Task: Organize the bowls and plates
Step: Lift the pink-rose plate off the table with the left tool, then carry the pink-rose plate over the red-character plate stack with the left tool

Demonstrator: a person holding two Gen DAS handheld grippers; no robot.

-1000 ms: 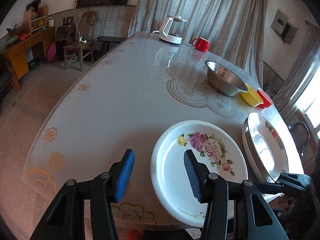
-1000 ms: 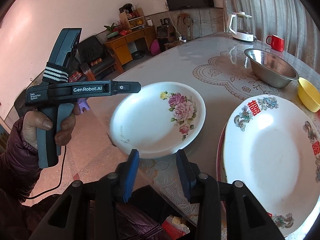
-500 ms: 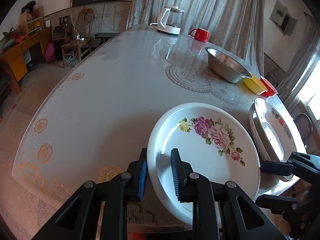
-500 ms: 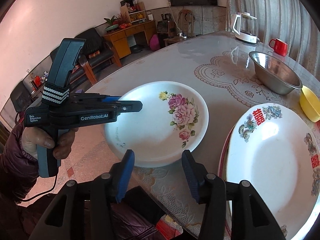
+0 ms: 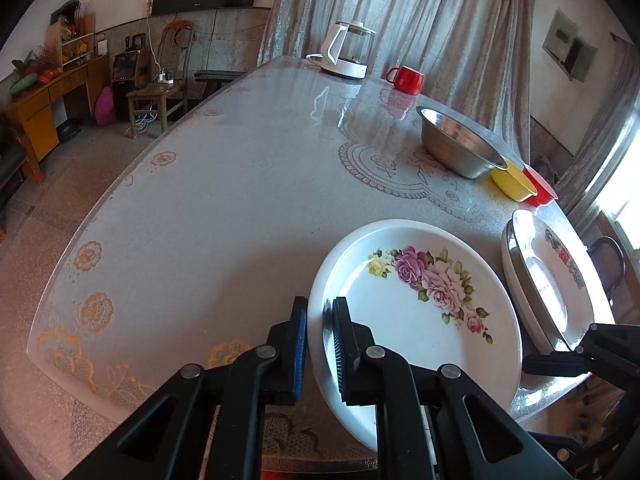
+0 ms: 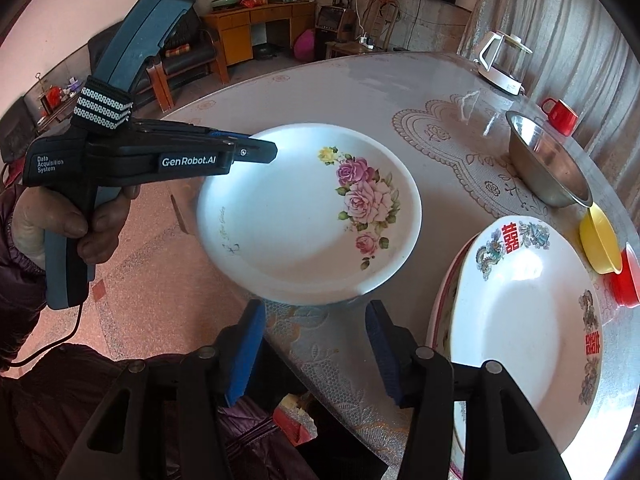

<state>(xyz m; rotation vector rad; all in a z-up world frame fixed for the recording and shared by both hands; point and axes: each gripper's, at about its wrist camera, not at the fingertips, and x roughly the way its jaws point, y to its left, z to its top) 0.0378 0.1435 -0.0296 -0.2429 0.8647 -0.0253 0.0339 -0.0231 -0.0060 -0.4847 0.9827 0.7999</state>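
The white round plate with pink roses [image 5: 420,304] lies on the near part of the worktop [image 5: 240,200], close to its edge. My left claw [image 5: 320,320] is pinching the left rim of this plate: one blue pad is outside the rim and the other is inside, and they are pressed together on it. A second ago these pads stood wide, one on each side of the rim; they have just been closing on it. In the right wrist view the plate seems a little lifted at the gripped side now, but I cannot tell this surely.

My right claw [image 6: 316,344] is spread, with nothing between its pads. It hangs just before the near edge of the rose plate and does not touch it. Its jaws have just been opening wider than before.

To the right of the rose plate there is a stack of large plates; the top one is white with red characters and dragon figures [image 6: 528,320]. I see the edge of at least one plate under it, but I cannot count them exactly. Further on the worktop I count one steel bowl [image 5: 460,148], one small yellow bowl [image 5: 514,184] and one small red bowl [image 5: 542,190], touching each other. At the far end stand one red mug [image 5: 406,79] and one white electric kettle [image 5: 348,54]. Nothing stands between the rose plate and the stack.
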